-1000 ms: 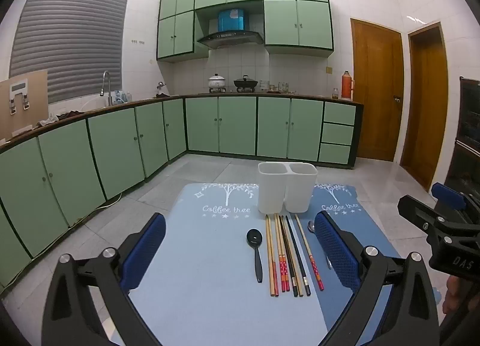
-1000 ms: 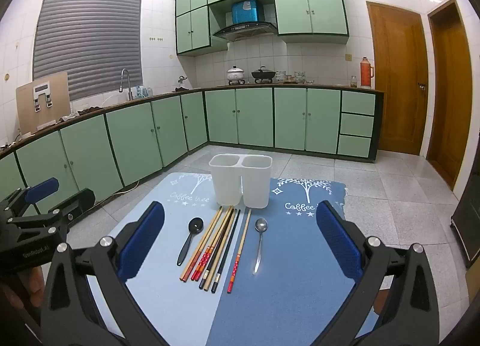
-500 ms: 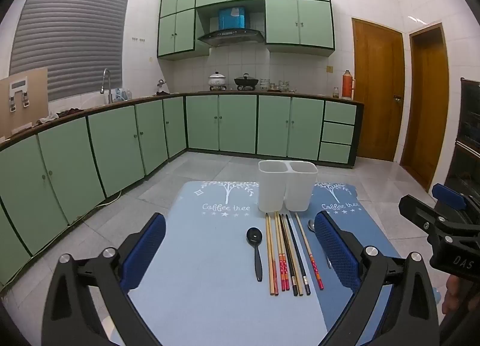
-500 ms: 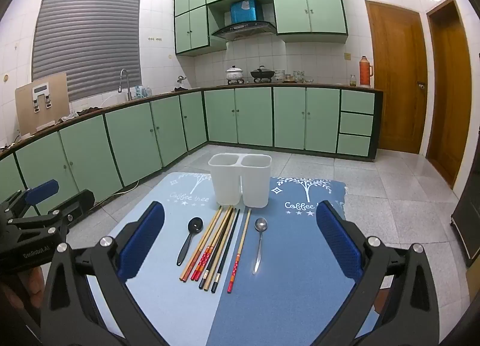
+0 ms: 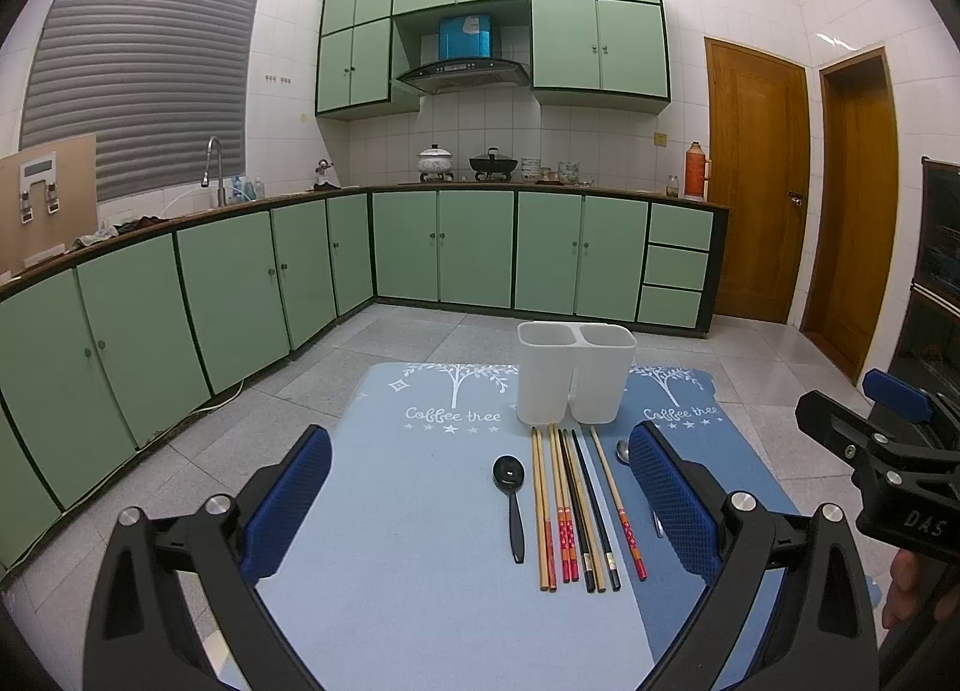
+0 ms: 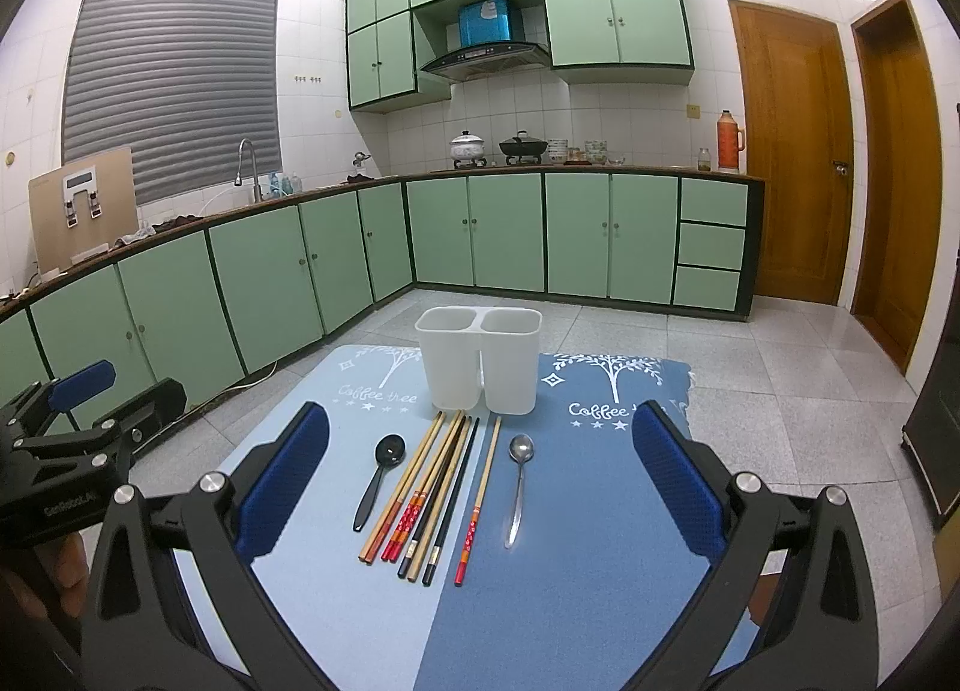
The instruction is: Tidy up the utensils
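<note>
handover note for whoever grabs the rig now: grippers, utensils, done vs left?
Left gripper: open, holding nothing, above the mat.
Right gripper: open, holding nothing.
White two-compartment holder stands at the mat's far end; its visible insides look empty.
In front of it, lying flat: black spoon, row of chopsticks, metal spoon.
Done: nothing yet.
Left: move every utensil into the holder.

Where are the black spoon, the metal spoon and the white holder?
black spoon [image 6: 390, 449]: right wrist view, on its bowl.
metal spoon [image 6: 521, 447]: right wrist view, on its bowl.
white holder [image 6: 507, 373]: right wrist view, front wall, right compartment.
</note>
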